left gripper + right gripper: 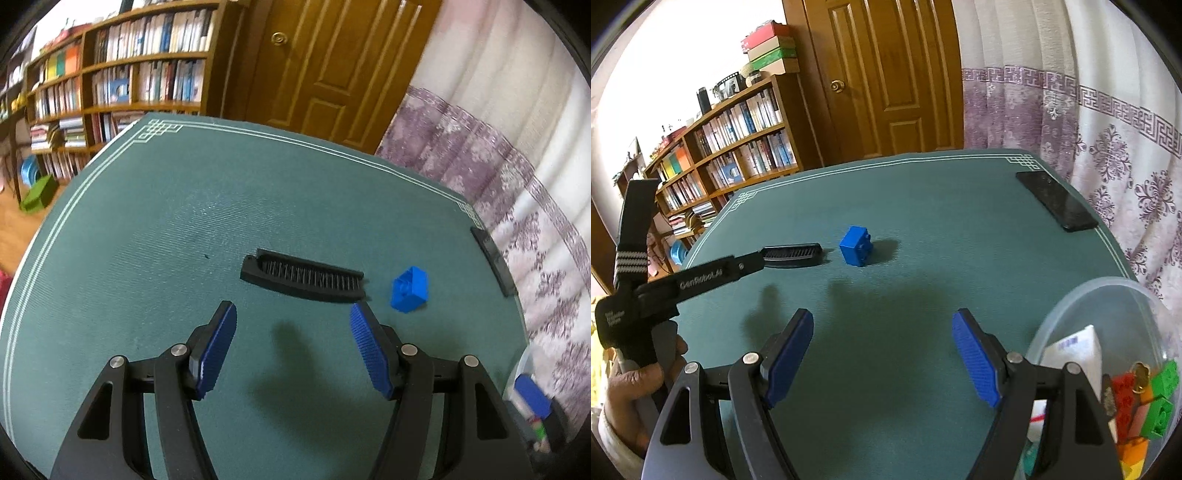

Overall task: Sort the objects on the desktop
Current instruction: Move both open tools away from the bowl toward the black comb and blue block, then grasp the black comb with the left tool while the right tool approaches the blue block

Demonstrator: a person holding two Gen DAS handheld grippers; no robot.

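- L gripper (293, 308): jaws apart, nothing between the pads. You hold it tilted down over the green mat (147, 221), above the surface, not touching.
- Black comb (304, 277) lies flat just ahead of your L tips, long side across your line of approach, teeth up. Right-hand pad tip sits nearest its near end; no contact seen.
- From the R wrist view your L gripper's tip (753, 264) overlaps the comb (792, 254) end – can't tell if touching or only in front of it.
- Blue block (410, 290) lies tipped on a side, just right of the comb, ahead-right of L tool; apart from comb.
- R gripper (882, 332): released too, jaws wide, empty. Blue block (855, 245) is ahead, slightly left of its centre line, well clear of the pads.
- Clear tub (1071, 306) sits at R tool's right side, already holding red, green and orange blocks plus a white packet – likely the drop spot for sorted bits, kept near so carry is short.
- Black phone (1056, 201) lies flat far ahead-right, near mat corner; untouched.
- Judgement: comb is L's target, block is R's. Comb is low and thin; expect you'll need pads down at mat level across its narrow width.
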